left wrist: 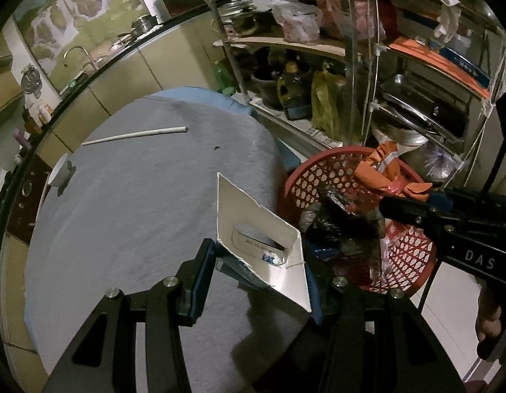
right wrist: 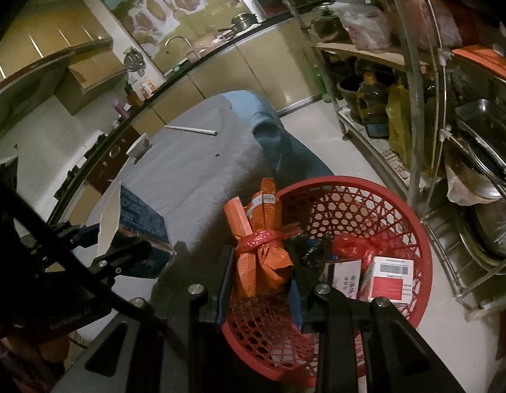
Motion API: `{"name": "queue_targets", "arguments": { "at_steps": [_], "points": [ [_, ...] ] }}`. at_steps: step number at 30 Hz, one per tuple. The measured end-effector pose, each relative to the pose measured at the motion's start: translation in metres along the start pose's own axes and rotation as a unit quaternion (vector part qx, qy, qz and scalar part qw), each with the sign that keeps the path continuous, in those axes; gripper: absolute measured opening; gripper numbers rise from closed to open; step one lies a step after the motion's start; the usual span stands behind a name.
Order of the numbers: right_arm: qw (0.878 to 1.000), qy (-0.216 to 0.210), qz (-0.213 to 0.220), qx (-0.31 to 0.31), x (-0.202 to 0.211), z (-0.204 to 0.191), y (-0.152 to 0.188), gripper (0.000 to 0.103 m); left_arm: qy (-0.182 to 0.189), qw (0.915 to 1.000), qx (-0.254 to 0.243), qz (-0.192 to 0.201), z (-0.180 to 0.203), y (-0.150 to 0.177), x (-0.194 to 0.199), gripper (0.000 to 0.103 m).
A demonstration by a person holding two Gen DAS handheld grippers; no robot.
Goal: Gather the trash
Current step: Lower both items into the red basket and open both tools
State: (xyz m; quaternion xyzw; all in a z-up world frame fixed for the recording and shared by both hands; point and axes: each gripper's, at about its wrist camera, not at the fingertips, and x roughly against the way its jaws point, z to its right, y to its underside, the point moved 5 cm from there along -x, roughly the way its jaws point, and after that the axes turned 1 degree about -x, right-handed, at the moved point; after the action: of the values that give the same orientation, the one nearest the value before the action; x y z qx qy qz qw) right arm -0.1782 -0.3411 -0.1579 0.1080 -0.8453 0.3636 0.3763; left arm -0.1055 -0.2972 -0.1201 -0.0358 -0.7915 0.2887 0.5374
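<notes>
My left gripper (left wrist: pixel 262 262) is shut on a torn white and blue carton (left wrist: pixel 266 229) and holds it above the grey table's right edge, next to the red mesh basket (left wrist: pixel 406 249). In the right wrist view the carton (right wrist: pixel 138 219) and left gripper (right wrist: pixel 115 245) show at the left. My right gripper (right wrist: pixel 259 262) is shut on an orange packet bundle (right wrist: pixel 259 245) tied with red string, held over the basket (right wrist: pixel 351 203). The basket holds small boxes (right wrist: pixel 384 278) and dark wrappers. The right gripper (left wrist: pixel 397 209) reaches in from the right in the left wrist view.
A white stick (left wrist: pixel 135 136) and a white cup (left wrist: pixel 60 172) lie on the grey table (left wrist: pixel 138 213). A metal shelf rack (left wrist: pixel 367 65) with pots and bags stands behind the basket. A kitchen counter (right wrist: pixel 220 49) runs along the back.
</notes>
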Motion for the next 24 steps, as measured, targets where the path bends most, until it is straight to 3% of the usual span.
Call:
{"name": "queue_targets", "arguments": {
  "at_steps": [24],
  "points": [
    [0.997,0.023,-0.013,-0.078,-0.011,0.057,0.0,0.034,0.052,0.9971,-0.048,-0.028,0.047,-0.009,-0.034,0.054]
  ]
}}
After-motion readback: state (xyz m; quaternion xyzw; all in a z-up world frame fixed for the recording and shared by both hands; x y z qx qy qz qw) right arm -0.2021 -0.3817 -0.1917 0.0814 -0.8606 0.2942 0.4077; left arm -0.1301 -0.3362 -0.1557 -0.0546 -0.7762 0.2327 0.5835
